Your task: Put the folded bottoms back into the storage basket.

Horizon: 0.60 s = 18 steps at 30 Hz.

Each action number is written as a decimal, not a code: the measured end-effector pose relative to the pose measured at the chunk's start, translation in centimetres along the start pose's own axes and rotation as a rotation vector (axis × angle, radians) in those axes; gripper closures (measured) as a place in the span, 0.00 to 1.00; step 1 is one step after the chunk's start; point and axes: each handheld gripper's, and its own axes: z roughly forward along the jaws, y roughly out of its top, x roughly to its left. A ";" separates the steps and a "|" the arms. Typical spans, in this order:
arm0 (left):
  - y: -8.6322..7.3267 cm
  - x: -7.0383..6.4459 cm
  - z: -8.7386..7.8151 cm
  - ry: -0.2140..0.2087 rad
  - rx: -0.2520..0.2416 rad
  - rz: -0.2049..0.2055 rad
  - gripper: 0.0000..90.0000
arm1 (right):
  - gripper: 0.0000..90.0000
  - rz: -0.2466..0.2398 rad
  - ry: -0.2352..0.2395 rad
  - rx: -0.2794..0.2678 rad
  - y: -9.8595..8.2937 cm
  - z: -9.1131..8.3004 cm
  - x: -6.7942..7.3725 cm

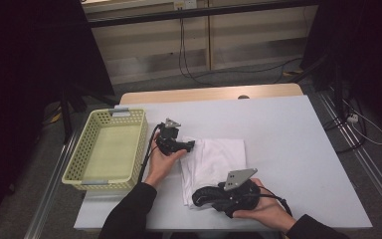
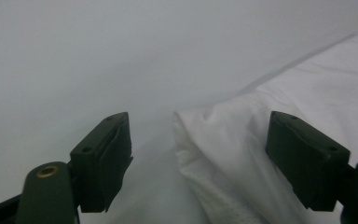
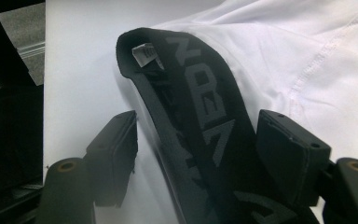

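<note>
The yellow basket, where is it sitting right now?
In the high view, the yellow basket sits at the table's left edge, just left of the left gripper and the folded white garment.

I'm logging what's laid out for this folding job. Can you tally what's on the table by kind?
White folded garment with black waistband: 1
Yellow plastic basket: 1
Handheld grippers, left gripper and right gripper: 2
Total: 4
</note>
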 end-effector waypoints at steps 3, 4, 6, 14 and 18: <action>-0.3 0.2 0.5 0.005 0.034 -0.010 0.34 | 0.33 0.002 -0.001 0.000 0.0 0.0 0.0; -0.4 0.2 0.7 0.003 0.042 -0.014 0.35 | 0.33 0.004 0.000 0.000 0.0 0.0 0.0; -0.6 0.2 0.9 -0.009 0.049 -0.024 0.37 | 0.33 0.008 0.001 -0.002 0.0 0.0 0.0; -0.6 0.0 0.9 -0.043 0.061 -0.016 0.46 | 0.33 0.012 0.002 -0.003 0.0 0.0 0.0; -0.5 -0.6 1.0 -0.050 0.069 -0.003 0.50 | 0.33 0.013 0.000 -0.004 0.0 0.0 0.0</action>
